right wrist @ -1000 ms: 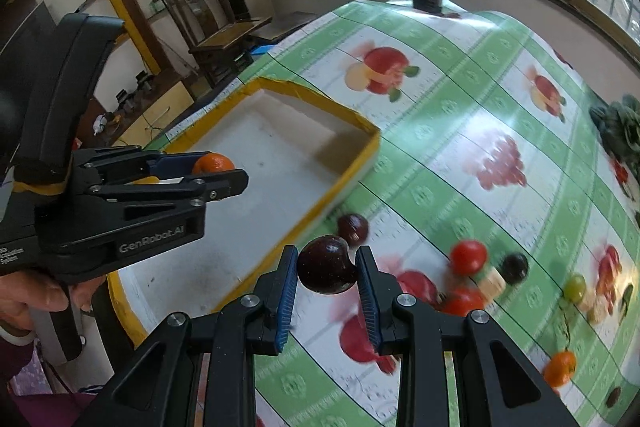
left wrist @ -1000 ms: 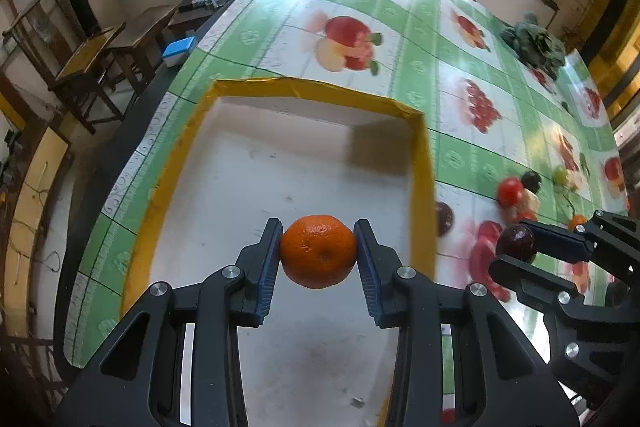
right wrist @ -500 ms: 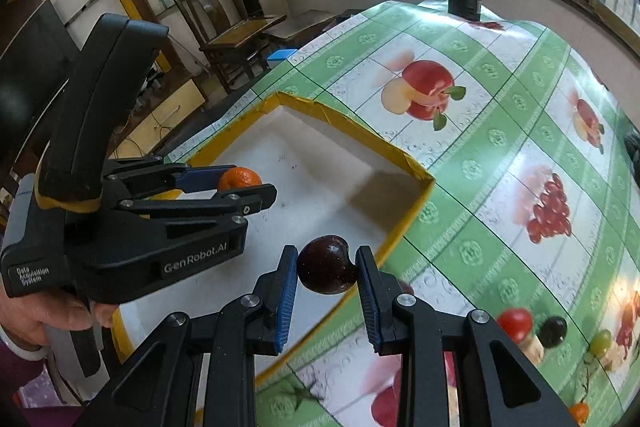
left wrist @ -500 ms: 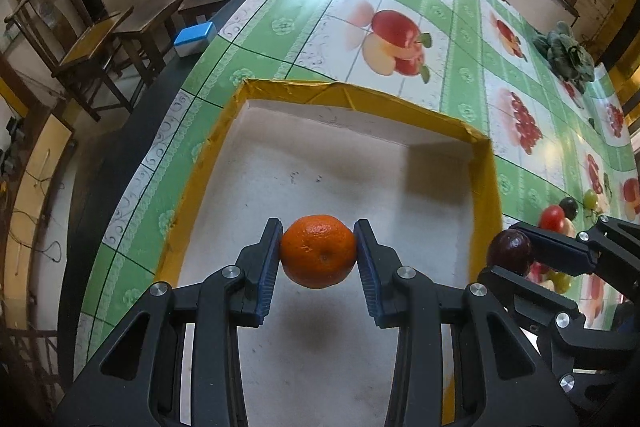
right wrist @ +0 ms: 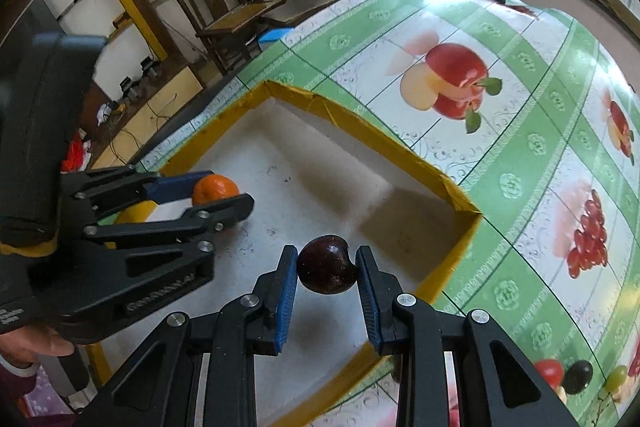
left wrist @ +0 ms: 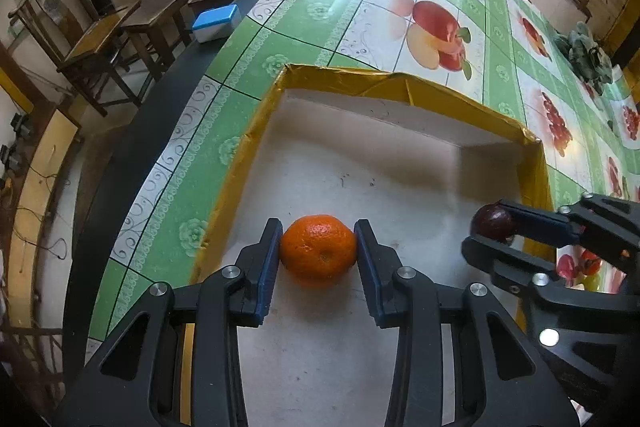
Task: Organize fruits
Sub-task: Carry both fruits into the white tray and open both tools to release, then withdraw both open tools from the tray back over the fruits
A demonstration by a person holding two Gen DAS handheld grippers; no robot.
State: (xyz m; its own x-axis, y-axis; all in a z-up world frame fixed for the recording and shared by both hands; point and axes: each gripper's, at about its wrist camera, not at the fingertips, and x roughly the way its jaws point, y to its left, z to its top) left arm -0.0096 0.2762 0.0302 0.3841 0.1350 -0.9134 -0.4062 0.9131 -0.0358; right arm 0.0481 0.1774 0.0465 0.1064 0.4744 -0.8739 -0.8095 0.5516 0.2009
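Both tools share one build. The left gripper [left wrist: 318, 259] has matte black plastic arms with triangular cut-outs, round silver screw heads at each pivot, and ribbed blue pads lining the inner faces of its two fingers [left wrist: 267, 267]. The right gripper [right wrist: 327, 277] matches it: black linkage bars, silver screws, blue ribbed pads. In the right wrist view, the left tool's side carries raised lettering, blurred, and small white print on the body below that lettering. Above the lettering sits a bulky black housing with a yellow strip along its lower edge. Below the lettering, a hand [right wrist: 30, 343] wraps the grip, with a purple patterned sleeve [right wrist: 28, 395] and a pale cuff.
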